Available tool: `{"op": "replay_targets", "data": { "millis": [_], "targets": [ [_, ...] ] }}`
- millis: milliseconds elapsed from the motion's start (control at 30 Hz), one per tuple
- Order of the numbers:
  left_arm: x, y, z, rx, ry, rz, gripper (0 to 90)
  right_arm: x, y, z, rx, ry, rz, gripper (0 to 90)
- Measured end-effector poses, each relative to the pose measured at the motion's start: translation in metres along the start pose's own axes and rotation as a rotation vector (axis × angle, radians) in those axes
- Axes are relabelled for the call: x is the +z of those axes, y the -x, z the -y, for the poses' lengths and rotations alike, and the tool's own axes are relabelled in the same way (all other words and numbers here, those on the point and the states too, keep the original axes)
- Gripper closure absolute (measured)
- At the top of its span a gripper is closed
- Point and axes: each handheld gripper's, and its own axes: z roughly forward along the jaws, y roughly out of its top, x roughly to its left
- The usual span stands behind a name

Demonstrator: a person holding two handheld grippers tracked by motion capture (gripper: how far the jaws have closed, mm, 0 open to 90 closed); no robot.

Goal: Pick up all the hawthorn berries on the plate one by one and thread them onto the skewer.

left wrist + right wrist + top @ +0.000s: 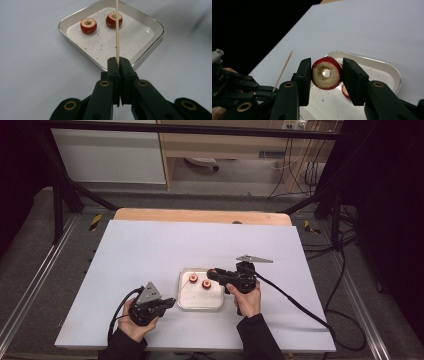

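A thin wooden skewer [116,30] stands pinched between the jaws of my left gripper [119,61], which is shut on it near the tray's left front corner [169,304]. The skewer points over a shallow white tray [62,28] holding two cored red fruit pieces [88,25] [114,20]. My right gripper [327,63] is shut on a third cored red fruit ring [326,73], its hole facing the camera. It hovers above the tray's back right corner [212,272]. In the right gripper view the skewer [283,70] and the left gripper [237,92] show at lower left.
The tray [200,308] sits at the middle front of a white table sheet [150,245]. Red crumbs speckle the tray floor [105,45]. A black cable [295,300] trails right from the right gripper. A wooden table edge [200,215] runs along the back.
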Motion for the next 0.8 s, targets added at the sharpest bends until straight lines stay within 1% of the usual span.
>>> {"op": "replay_targets", "data": {
  "millis": [33, 67, 100, 133, 167, 333, 467, 667, 800],
  "targets": [
    [0.0, 0.0, 0.0, -0.005, 0.002, -0.003, 88.4, 0.0, 0.0, 0.0, 0.0, 0.0, 0.0, 60.8],
    [0.0, 0.0, 0.001, -0.011, 0.005, -0.004, 88.5, 0.0, 0.0, 0.001, 0.004, 0.03, 0.005, 60.8],
    [0.0, 0.0, 0.001, -0.018, 0.008, -0.006, 88.5, -0.001, 0.0, 0.001, 0.009, 0.047, 0.003, 60.9],
    [0.0, 0.0, 0.001, -0.021, 0.01, -0.007, 88.4, -0.001, 0.0, 0.001, 0.019, 0.079, -0.005, 60.9],
    [0.001, 0.0, 0.001, -0.025, 0.011, -0.009, 88.4, -0.001, 0.0, 0.001, 0.019, 0.079, -0.005, 60.9],
    [0.001, 0.002, 0.002, -0.043, 0.019, -0.012, 88.5, -0.001, 0.0, 0.002, 0.039, 0.134, -0.018, 60.9],
    [0.002, 0.004, 0.002, -0.049, 0.023, -0.011, 88.4, 0.0, -0.001, 0.004, 0.045, 0.189, -0.033, 60.9],
    [0.005, 0.01, 0.0, -0.05, 0.024, -0.004, 88.4, 0.004, -0.001, 0.005, 0.066, 0.238, -0.059, 61.0],
    [0.008, 0.014, -0.002, -0.06, 0.031, 0.002, 88.4, 0.003, -0.003, 0.006, 0.054, 0.279, -0.066, 61.0]
  ]
}}
